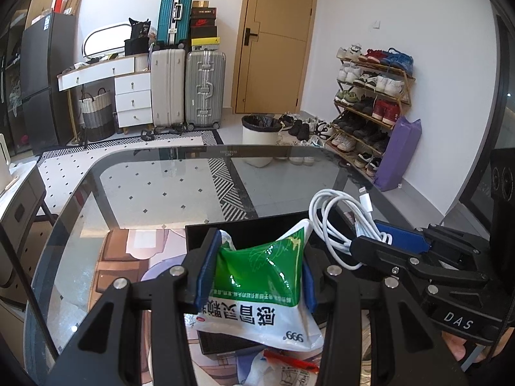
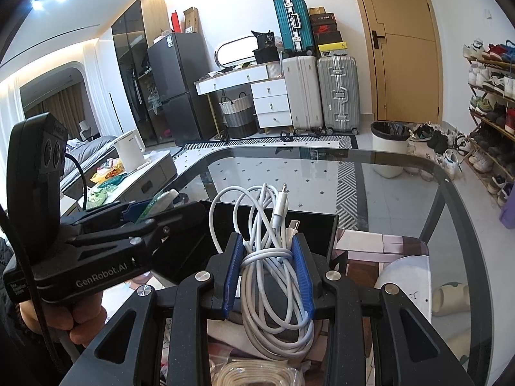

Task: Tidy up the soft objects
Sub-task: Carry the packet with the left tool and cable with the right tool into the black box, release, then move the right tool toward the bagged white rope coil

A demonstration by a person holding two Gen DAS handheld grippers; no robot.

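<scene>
My left gripper (image 1: 256, 257) is shut on a green and white medicine pouch (image 1: 264, 283) and holds it above a black box (image 1: 244, 228) on the glass table. My right gripper (image 2: 267, 247) is shut on a coiled white charging cable (image 2: 270, 257) and holds it over the same black box (image 2: 309, 225). In the left wrist view the right gripper (image 1: 386, 241) and its cable (image 1: 334, 222) sit just right of the pouch. In the right wrist view the left gripper (image 2: 154, 209) is at the left with the pouch edge between its pads.
The glass table (image 1: 154, 173) has a dark rim (image 2: 450, 193). Another white packet with red print (image 1: 283, 366) lies below the pouch. A beige coiled cord (image 2: 257, 373) lies below the white cable. A side table with a white kettle (image 2: 130, 151) stands at the left.
</scene>
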